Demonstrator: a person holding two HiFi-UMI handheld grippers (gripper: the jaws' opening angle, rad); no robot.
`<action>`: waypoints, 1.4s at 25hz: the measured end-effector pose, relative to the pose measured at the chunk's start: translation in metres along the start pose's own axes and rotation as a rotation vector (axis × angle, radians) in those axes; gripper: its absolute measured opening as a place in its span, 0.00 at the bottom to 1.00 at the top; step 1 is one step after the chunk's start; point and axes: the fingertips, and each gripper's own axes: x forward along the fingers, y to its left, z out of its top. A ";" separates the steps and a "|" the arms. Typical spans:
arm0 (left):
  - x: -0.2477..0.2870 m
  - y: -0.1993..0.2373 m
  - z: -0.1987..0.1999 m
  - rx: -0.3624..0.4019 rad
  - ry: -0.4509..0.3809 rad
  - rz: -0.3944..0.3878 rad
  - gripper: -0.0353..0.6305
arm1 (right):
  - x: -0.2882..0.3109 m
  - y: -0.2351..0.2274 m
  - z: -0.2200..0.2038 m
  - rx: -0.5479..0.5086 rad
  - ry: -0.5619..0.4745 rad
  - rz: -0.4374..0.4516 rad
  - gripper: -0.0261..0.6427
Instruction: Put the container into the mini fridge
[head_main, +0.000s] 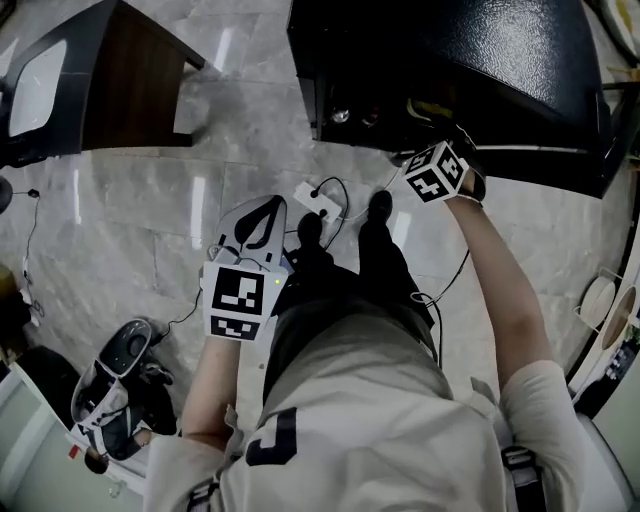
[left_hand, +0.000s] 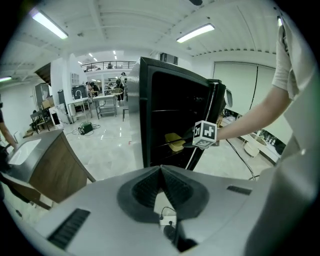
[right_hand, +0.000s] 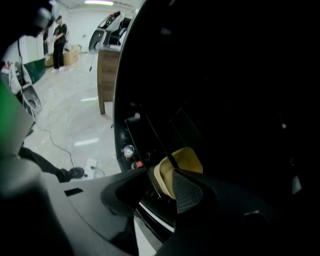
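The black mini fridge (head_main: 450, 70) stands open on the floor ahead of me. A yellow container (right_hand: 184, 162) rests on a wire shelf inside it, also seen as the yellow container (left_hand: 174, 141) in the left gripper view. My right gripper (right_hand: 159, 189) is open at the fridge mouth, its jaws spread on either side of the container's near end without pressing on it. Its marker cube (head_main: 437, 172) shows at the fridge's front edge. My left gripper (head_main: 256, 222) hangs over the floor left of the fridge, shut and empty.
A white power strip (head_main: 318, 200) with cables lies on the marble floor just before the fridge, next to my feet. A wooden cabinet (head_main: 130, 85) stands at the left. A white and black device (head_main: 112, 390) sits at the lower left.
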 end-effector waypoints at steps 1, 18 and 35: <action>-0.005 0.005 0.002 0.005 -0.007 0.010 0.14 | -0.012 0.001 0.007 0.039 -0.027 0.004 0.26; -0.055 0.023 0.027 0.043 -0.116 -0.022 0.14 | -0.148 0.035 0.080 0.860 -0.374 0.373 0.26; -0.104 0.046 0.014 0.037 -0.170 0.027 0.13 | -0.210 0.099 0.142 0.812 -0.417 0.580 0.10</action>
